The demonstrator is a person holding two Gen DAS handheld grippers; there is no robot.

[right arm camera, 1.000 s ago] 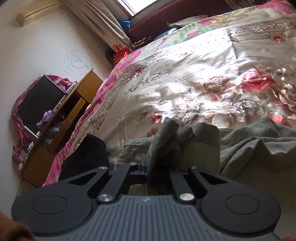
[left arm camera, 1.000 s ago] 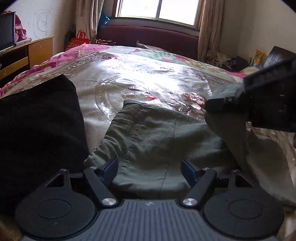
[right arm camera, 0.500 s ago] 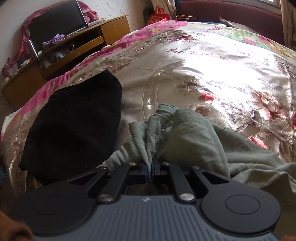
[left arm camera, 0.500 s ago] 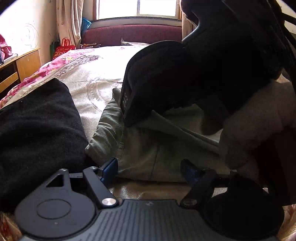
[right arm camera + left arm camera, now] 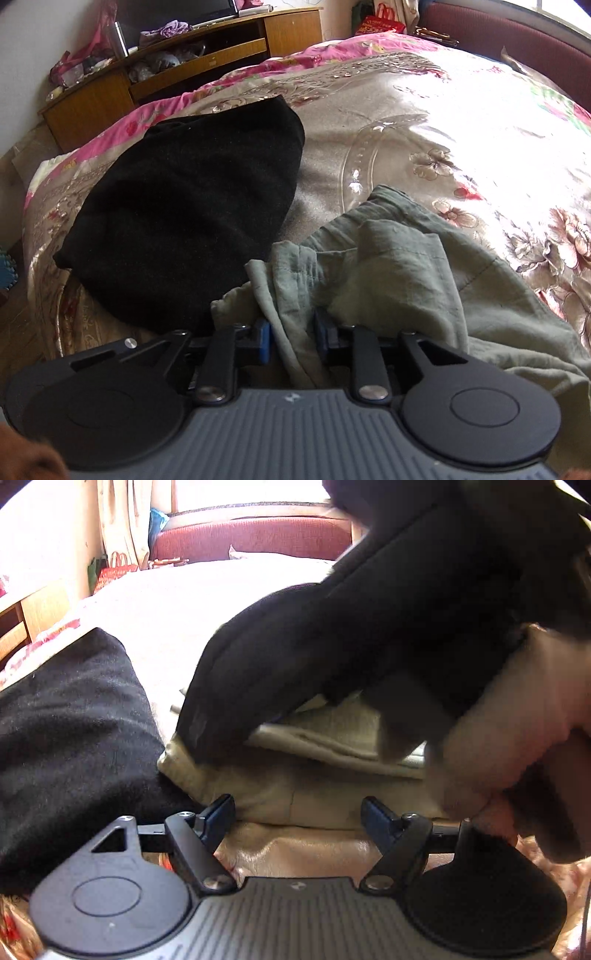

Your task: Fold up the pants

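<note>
The olive-green pants [image 5: 399,266] lie folded on the floral bedspread [image 5: 461,122]; in the left wrist view they look pale [image 5: 306,797]. My right gripper [image 5: 291,336] stands over their near edge with its jaws partly apart and a fold of the fabric loose between them. In the left wrist view the right gripper's black body [image 5: 332,657] and the hand holding it cover most of the pants. My left gripper [image 5: 297,812] is open and empty, just short of the pants' near edge.
A black garment [image 5: 192,218] lies on the bed directly left of the pants, touching them; it also shows in the left wrist view [image 5: 70,738]. A wooden TV cabinet [image 5: 177,70] stands beyond the bed's left side. A dark red headboard [image 5: 251,539] is at the far end.
My right gripper has carried the pants fold over to the left and lowered it, then opened its jaws. My left gripper has stayed open and drawn back slightly.
</note>
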